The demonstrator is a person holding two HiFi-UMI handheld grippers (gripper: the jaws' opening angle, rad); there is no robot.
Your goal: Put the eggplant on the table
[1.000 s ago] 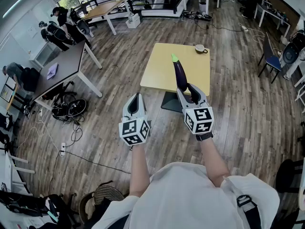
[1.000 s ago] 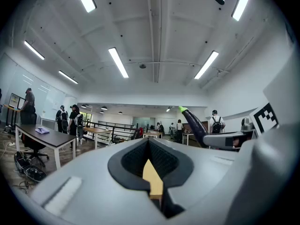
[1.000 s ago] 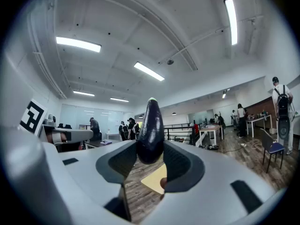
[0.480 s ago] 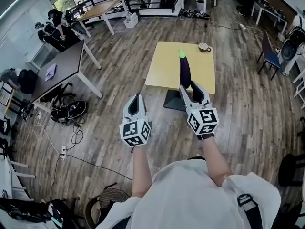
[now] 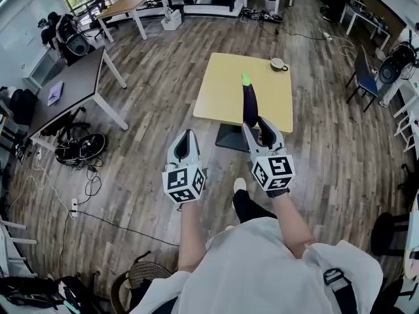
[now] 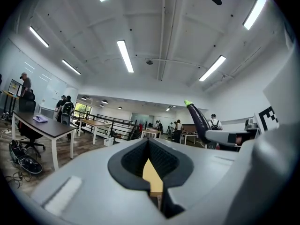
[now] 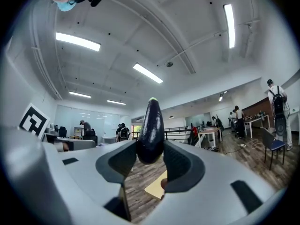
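Right gripper (image 5: 257, 128): fingers (image 7: 185, 165) pinching the eggplant (image 7: 151, 125) at its thick lower end, one pad on each side. We note the fingers stand fairly wide, the gap filled by the eggplant's girth. The eggplant rises from between the fingers, tilted up and away from them, with its green tip at the far end. It is carried in the air in that grip.

Left gripper (image 5: 186, 139): fingers (image 6: 133, 161) pressed together at the tips, nothing between them. In the left gripper view we see only a sliver of yellow surface through the hollow below the meeting pads. This gripper sits beside the right gripper's fingers, on their left and apart from them.

Counter (image 5: 222, 90): yellow square top on a dark pedestal, ahead of both pairs of fingers. In the head view the eggplant's upper half shows against the counter's near edge. We cannot tell from that view whether it is over the top. A cup (image 5: 278, 64) stands at the counter's far right corner, well beyond the right fingers and the eggplant's tip.

In the left gripper view the eggplant appears to the right of the left fingers, sticking up out of the right gripper, green tip highest.

Wooden floor (image 5: 163, 110) lies under both grippers.
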